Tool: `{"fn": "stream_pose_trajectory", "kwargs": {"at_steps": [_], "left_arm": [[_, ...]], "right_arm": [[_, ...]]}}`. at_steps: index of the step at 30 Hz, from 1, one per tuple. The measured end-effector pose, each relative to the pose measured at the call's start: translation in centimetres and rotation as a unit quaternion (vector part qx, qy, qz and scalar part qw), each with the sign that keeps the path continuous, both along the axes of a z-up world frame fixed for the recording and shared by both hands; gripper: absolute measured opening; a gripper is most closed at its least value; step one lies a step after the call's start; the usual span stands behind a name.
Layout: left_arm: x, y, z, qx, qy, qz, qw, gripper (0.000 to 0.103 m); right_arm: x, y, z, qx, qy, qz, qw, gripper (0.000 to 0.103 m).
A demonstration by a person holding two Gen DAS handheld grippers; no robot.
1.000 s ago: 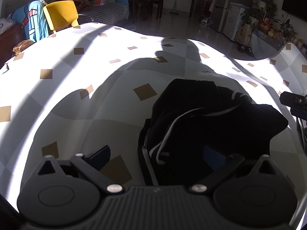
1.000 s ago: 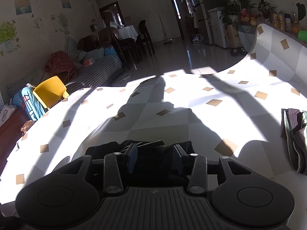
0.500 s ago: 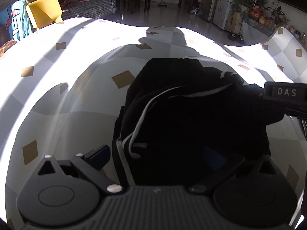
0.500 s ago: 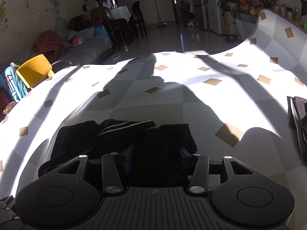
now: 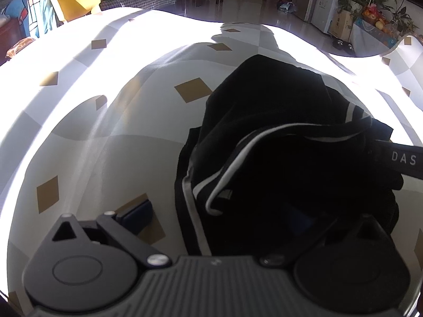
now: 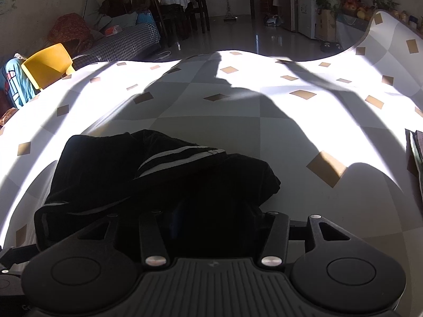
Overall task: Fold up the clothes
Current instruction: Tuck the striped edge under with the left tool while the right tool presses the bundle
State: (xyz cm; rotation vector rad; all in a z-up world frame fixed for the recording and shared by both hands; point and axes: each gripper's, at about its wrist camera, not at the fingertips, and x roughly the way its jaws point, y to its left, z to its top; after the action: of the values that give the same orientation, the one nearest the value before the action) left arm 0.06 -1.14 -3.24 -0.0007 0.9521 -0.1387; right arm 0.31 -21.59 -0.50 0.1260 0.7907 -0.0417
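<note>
A black garment with white stripes lies crumpled on the tile-patterned tablecloth. My left gripper is open wide just above its near left edge. The left fingertip is over bare cloth and the right one hangs over the dark fabric. In the right wrist view the same garment fills the lower left. My right gripper hovers low over its near right part, fingers apart, black fabric under and between them, pads hard to make out in the shadow. A labelled part of the right gripper shows at the right edge of the left wrist view.
A stack of folded clothes lies at the table's right edge. A yellow chair and a blue cloth stand beyond the far left corner. The tablecloth stretches sunlit past the garment, crossed by a person's shadow.
Both grippers have sunk closer to the table and the garment looms larger. The right gripper's fingers have spread wider, and the right gripper has come into the left wrist view.
</note>
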Motion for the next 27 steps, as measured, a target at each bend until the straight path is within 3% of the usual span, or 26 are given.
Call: {"fn": "stream_pose_trajectory", "kwargs": {"at_steps": [8, 13, 23, 27], "left_arm": [[0.4, 1.6, -0.1, 0.017, 0.009, 0.051, 0.9985, 0.103], [0.9, 3.8, -0.2, -0.001, 0.028, 0.099, 0.9946, 0.103], [0.6, 6.1, 1.7, -0.018, 0.005, 0.140, 0.9900, 0.103], [0.2, 7.0, 2.7, -0.029, 0.002, 0.145, 0.9889, 0.103]], "right_arm": [[-1.0, 0.5, 0.1, 0.007, 0.017, 0.017, 1.000, 0.048], [-1.9, 1.2, 0.3, 0.022, 0.040, 0.044, 0.998, 0.048], [-4.3, 4.1, 0.5, 0.067, 0.079, 0.161, 0.981, 0.050], [-5.1, 4.8, 1.5, 0.053, 0.071, 0.193, 0.977, 0.050]]}}
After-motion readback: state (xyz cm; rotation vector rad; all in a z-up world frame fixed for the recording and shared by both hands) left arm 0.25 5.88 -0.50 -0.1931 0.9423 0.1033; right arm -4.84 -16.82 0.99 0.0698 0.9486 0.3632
